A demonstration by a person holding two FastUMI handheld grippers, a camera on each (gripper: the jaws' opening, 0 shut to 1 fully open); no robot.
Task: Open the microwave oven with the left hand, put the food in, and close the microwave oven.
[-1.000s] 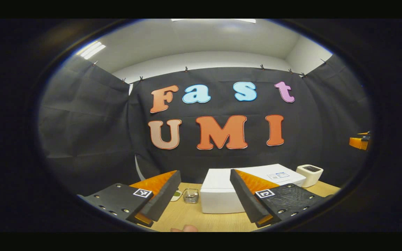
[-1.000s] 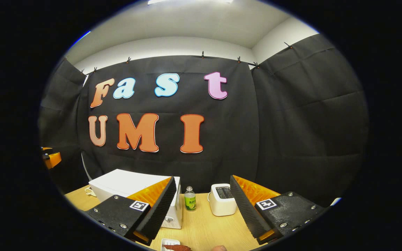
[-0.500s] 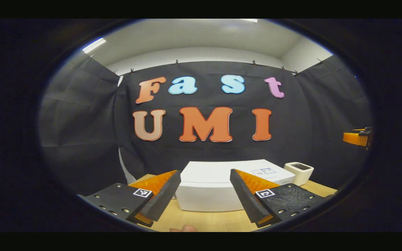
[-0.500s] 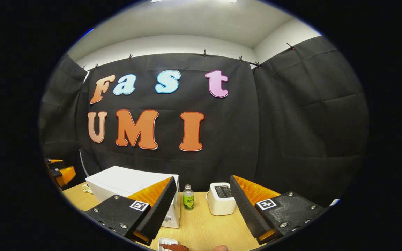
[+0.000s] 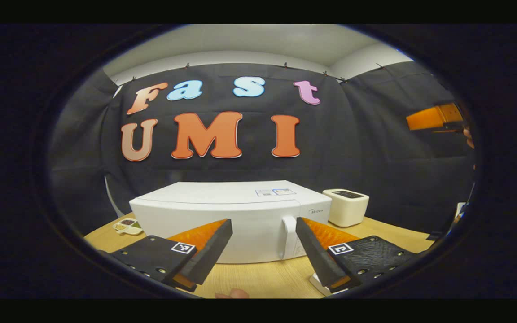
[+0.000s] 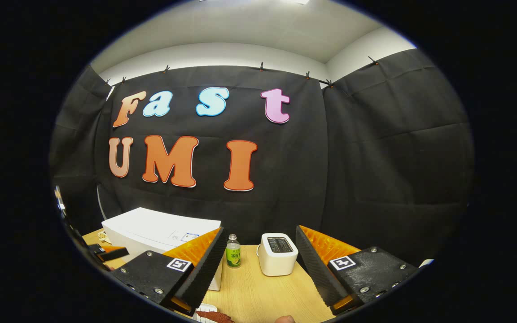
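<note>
The food (image 6: 213, 316) is cut off at the bottom edge of the right gripper view, reddish-brown on a white dish (image 6: 204, 309) hard to make out, below the right gripper (image 6: 258, 264), whose fingers are spread, empty. The microwave (image 5: 222, 215) sits shut on the table (image 5: 263, 278) straight ahead of the left gripper (image 5: 263, 251), released, its handle (image 5: 289, 237) between the fingers but beyond them.

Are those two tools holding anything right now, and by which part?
Nothing is held. The left tool is open, facing the microwave handle; the right tool is open over the table.
</note>
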